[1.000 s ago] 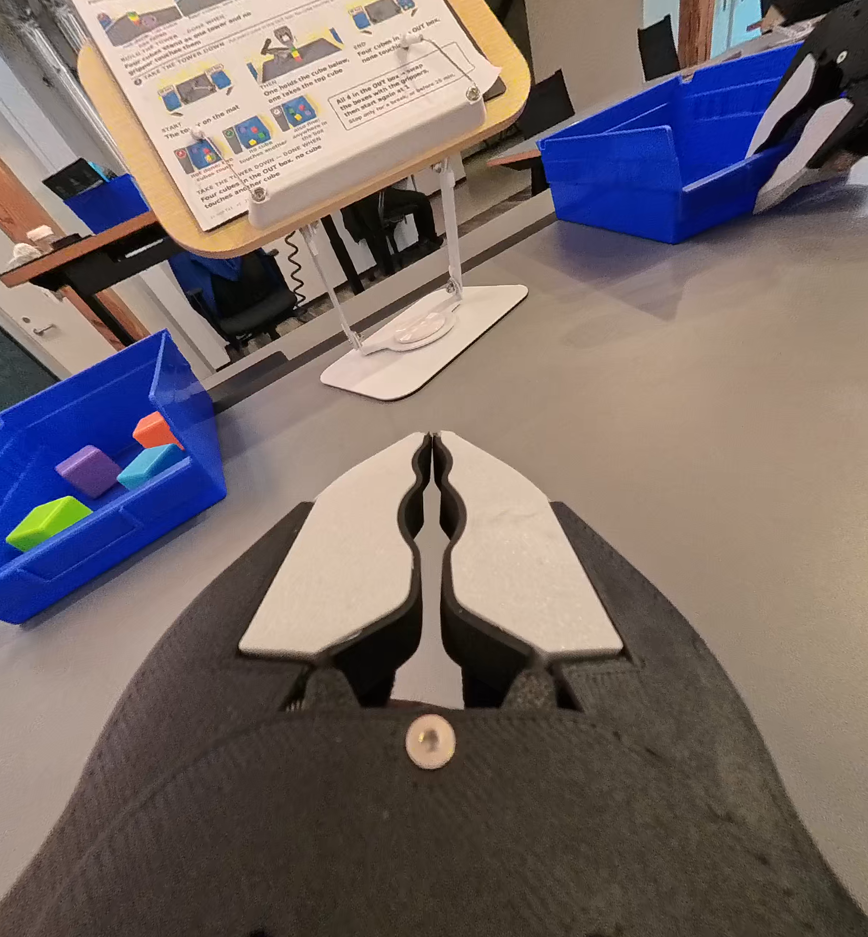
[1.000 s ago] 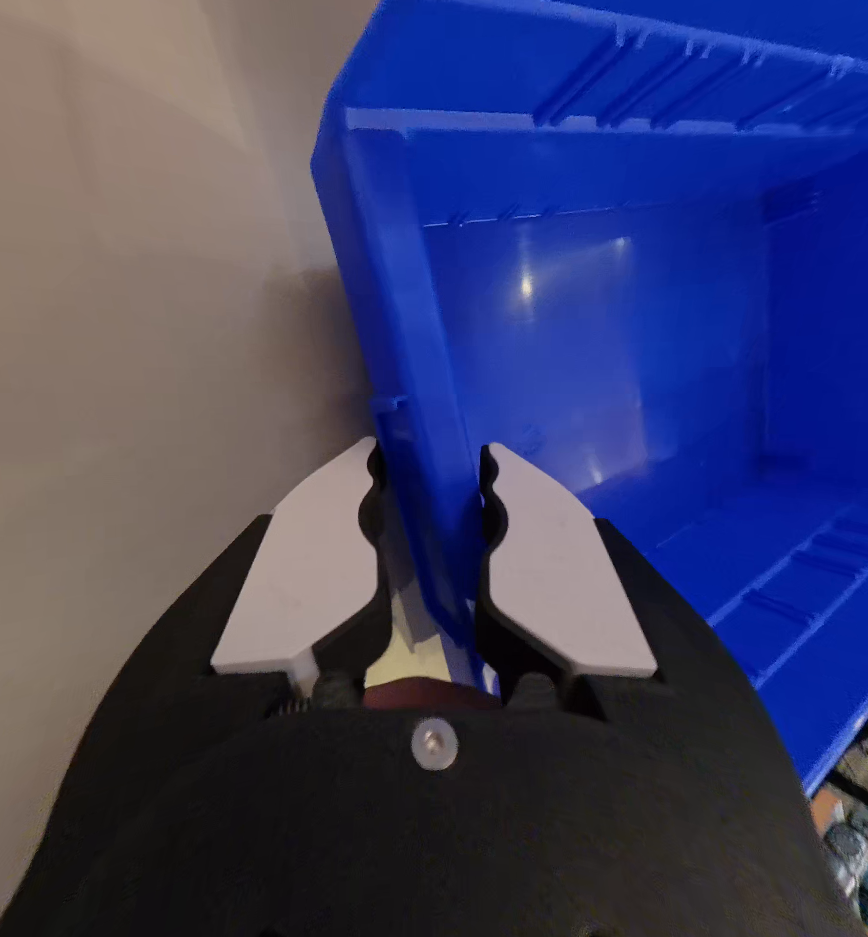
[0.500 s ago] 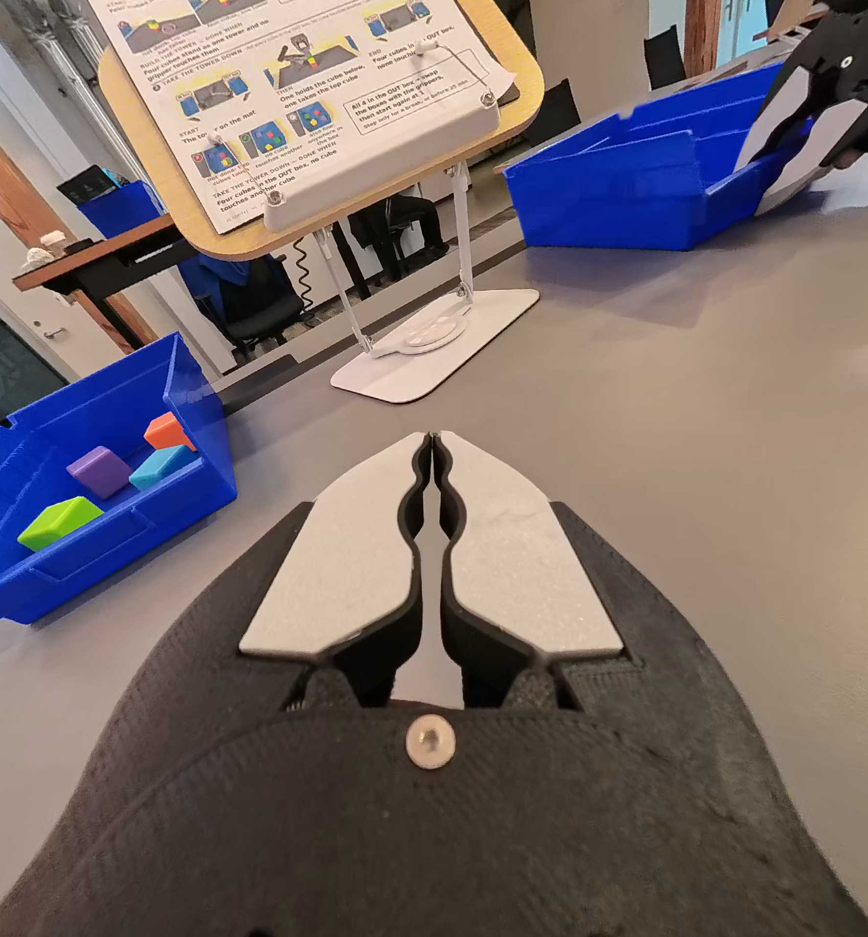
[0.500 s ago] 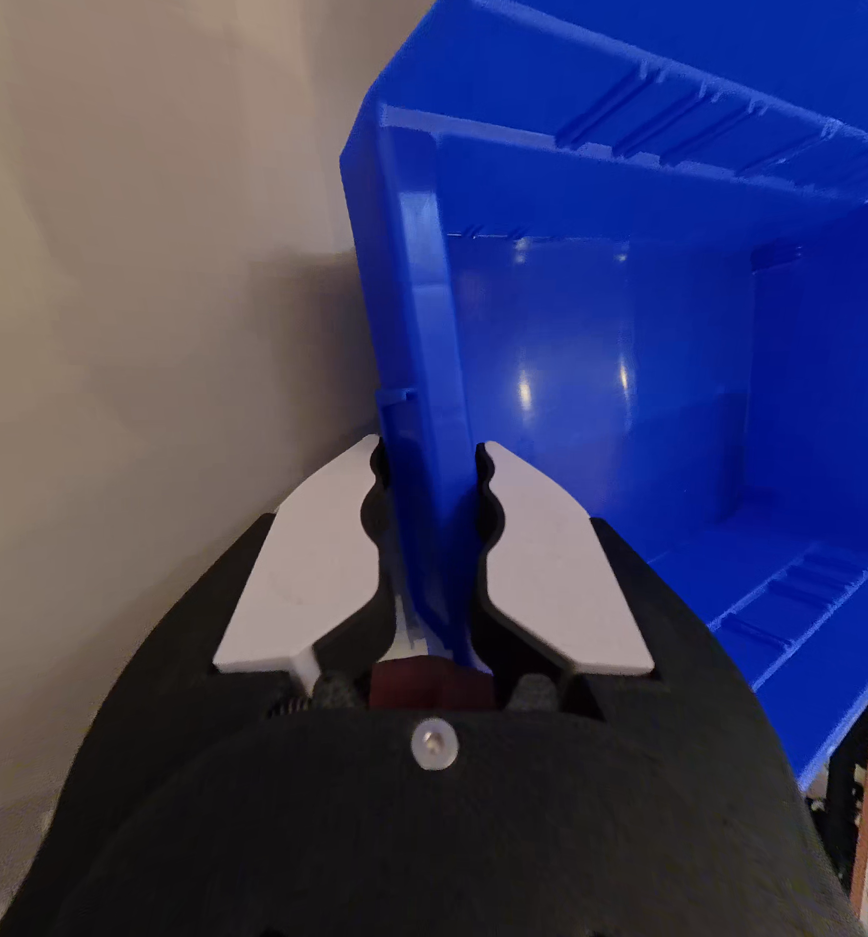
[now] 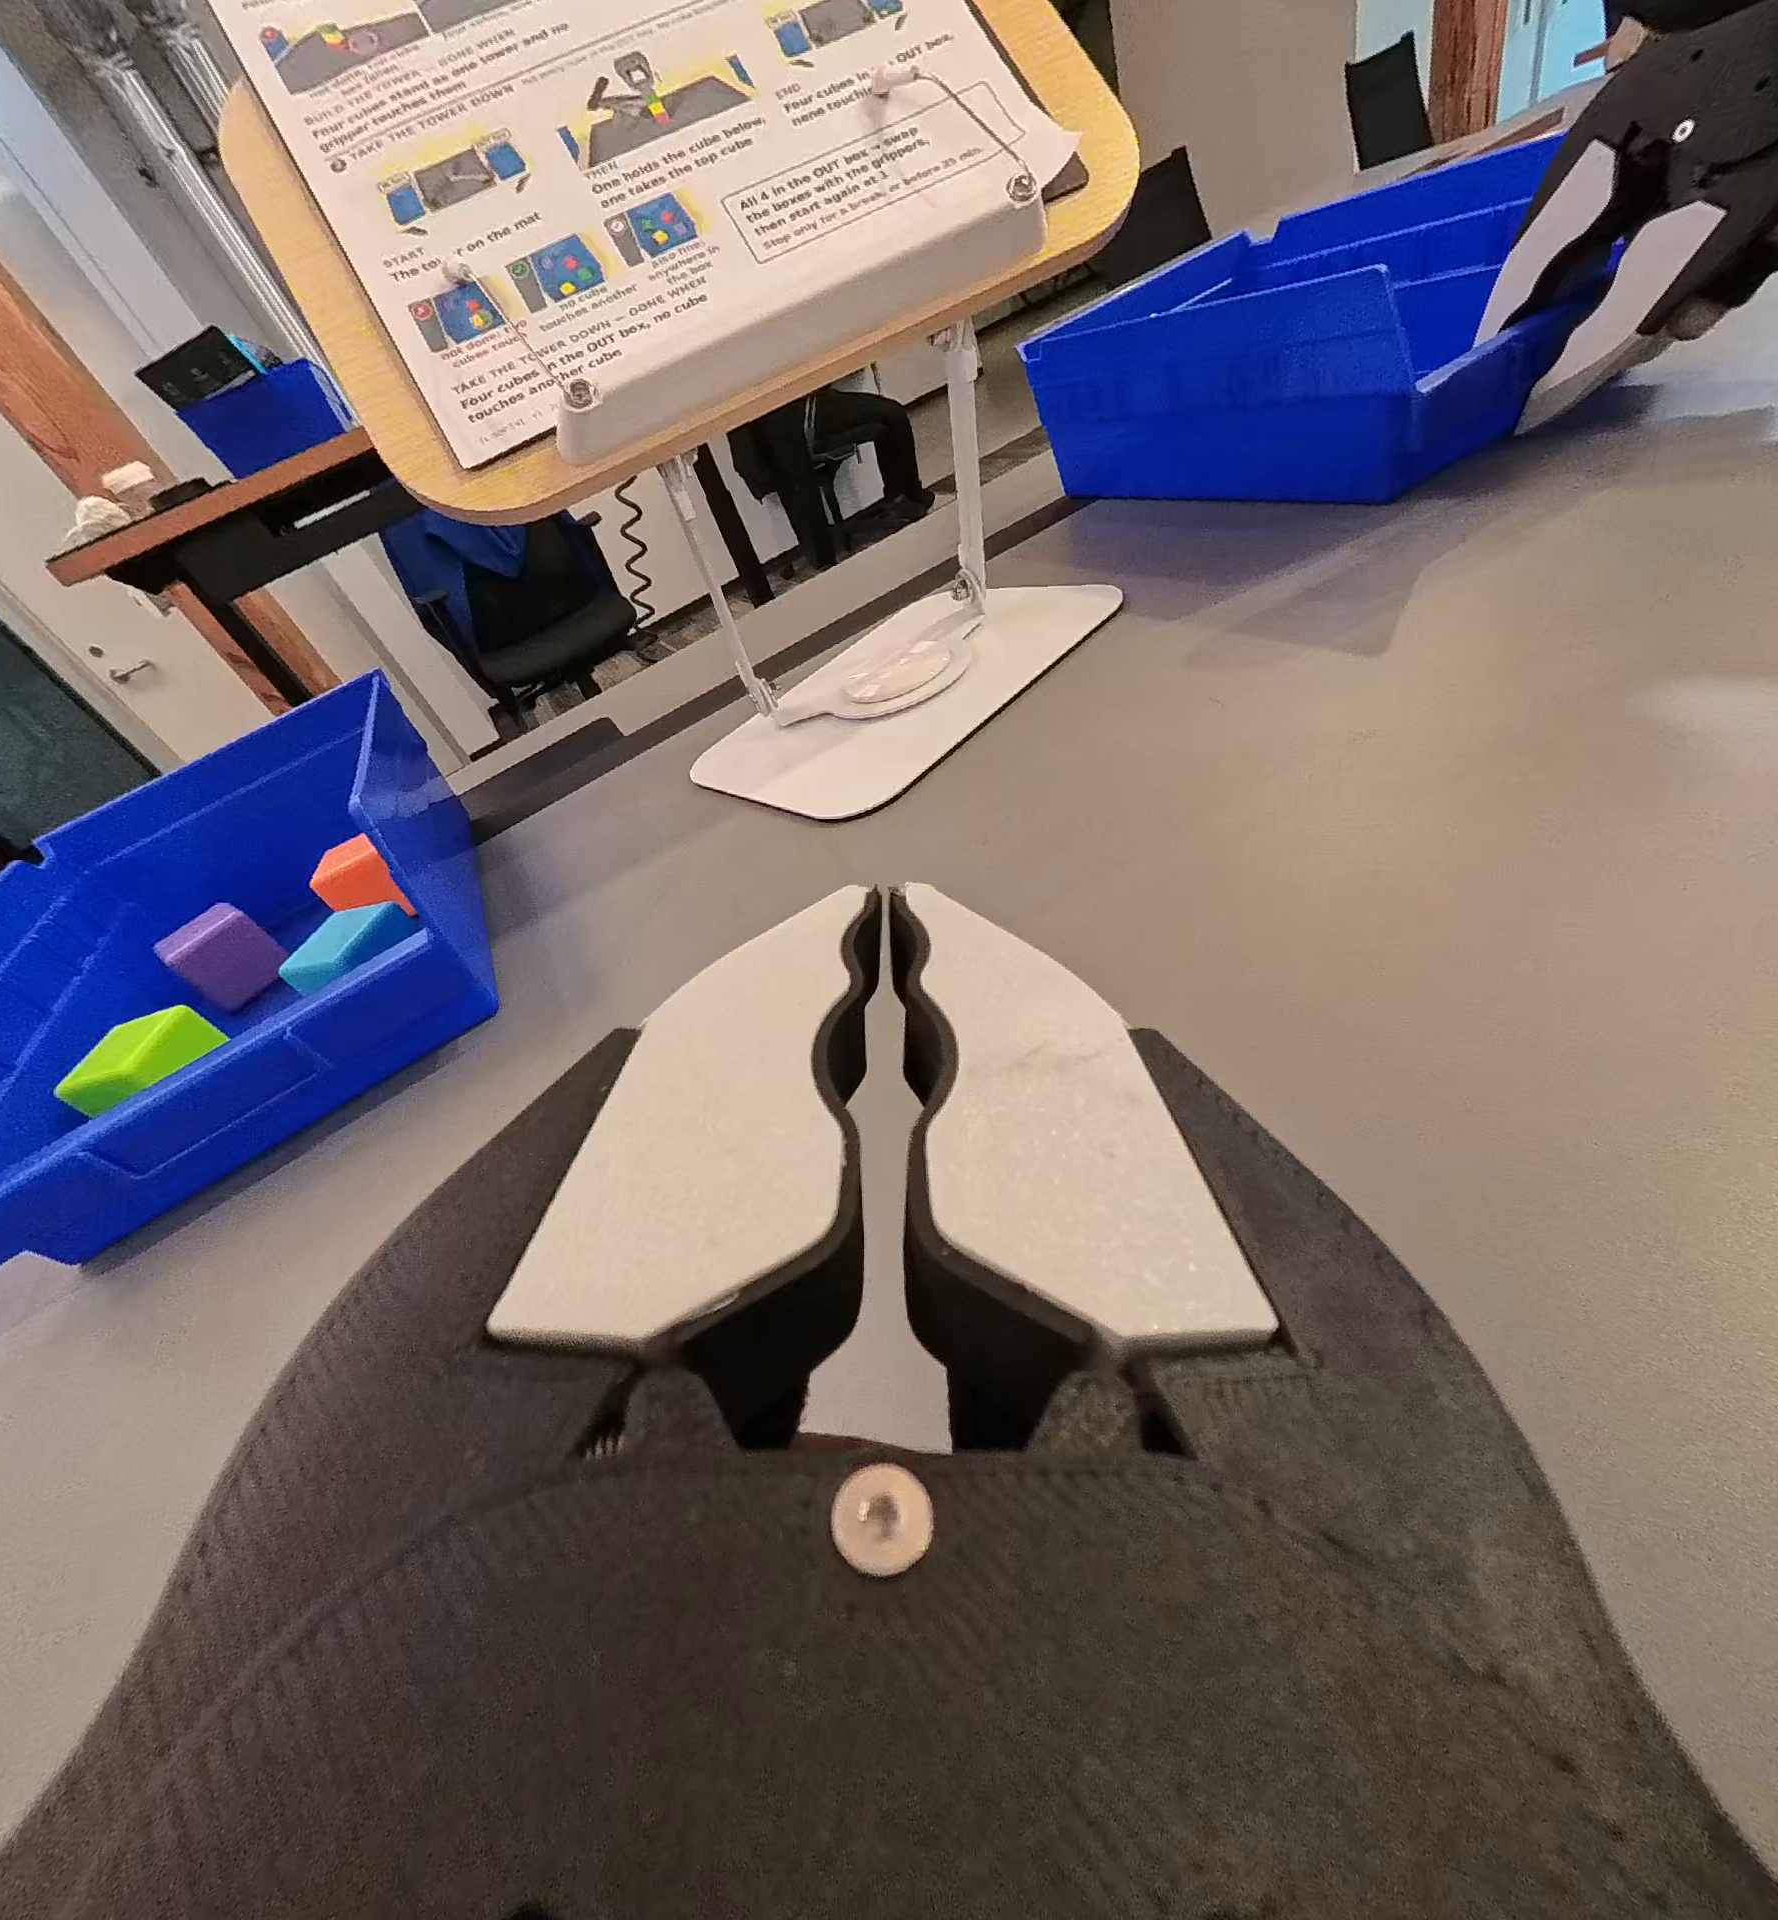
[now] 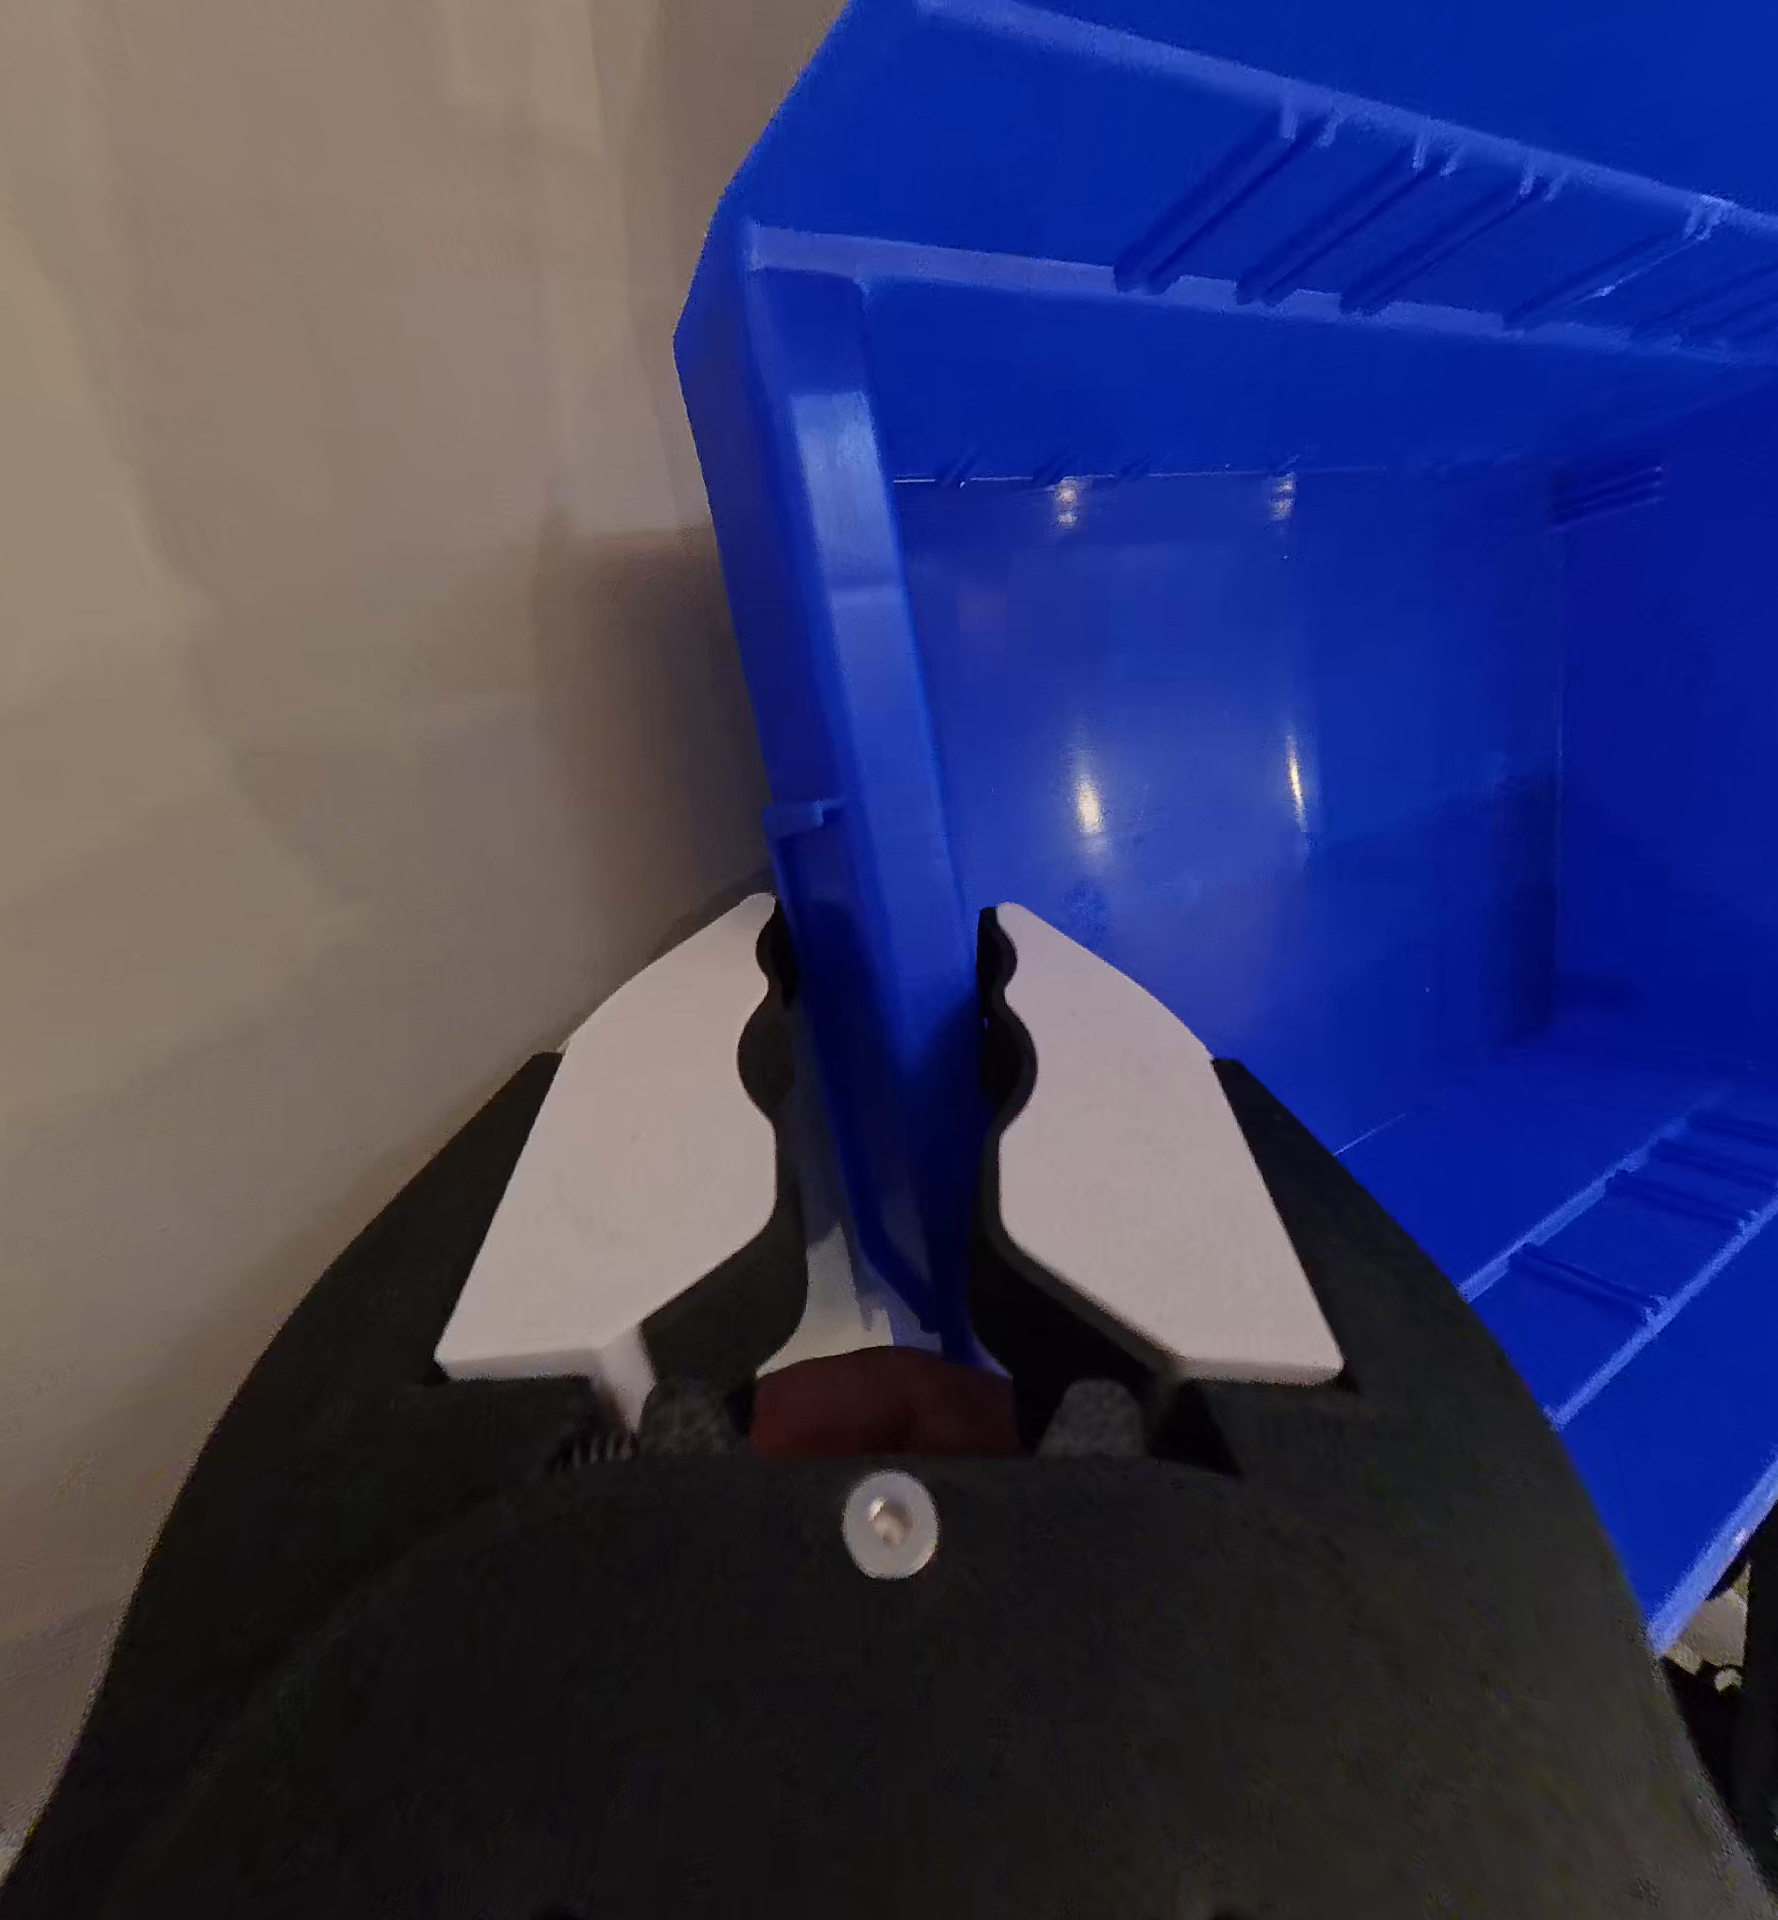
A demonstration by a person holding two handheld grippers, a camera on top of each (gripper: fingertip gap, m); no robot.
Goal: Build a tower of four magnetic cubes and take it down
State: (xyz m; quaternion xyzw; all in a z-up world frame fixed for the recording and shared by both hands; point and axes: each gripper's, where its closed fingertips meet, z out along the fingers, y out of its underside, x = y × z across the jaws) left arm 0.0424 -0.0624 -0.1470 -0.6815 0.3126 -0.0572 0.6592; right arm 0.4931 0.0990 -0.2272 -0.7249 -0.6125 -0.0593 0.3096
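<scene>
Four cubes lie apart in a blue bin (image 5: 417, 1029) at the left: green (image 5: 137, 1055), purple (image 5: 220, 951), light blue (image 5: 345, 945), orange (image 5: 355, 873). My left gripper (image 5: 883, 894) is shut and empty over the grey table (image 5: 1384, 935). My right gripper (image 6: 877, 914) is shut on the side wall of an empty blue bin (image 6: 1280, 675). In the left wrist view that bin (image 5: 1238, 416) is at the far right with the right gripper (image 5: 1581, 312) clamped on its end.
A white stand (image 5: 906, 717) holds a wooden board with an instruction sheet (image 5: 656, 197) at the table's back middle. Behind it are a desk, chairs and another blue bin. One gripper's finger ends stand about 50 cm off the other's.
The right gripper has slid the empty bin leftward across the table, toward the stand. The left gripper stays shut.
</scene>
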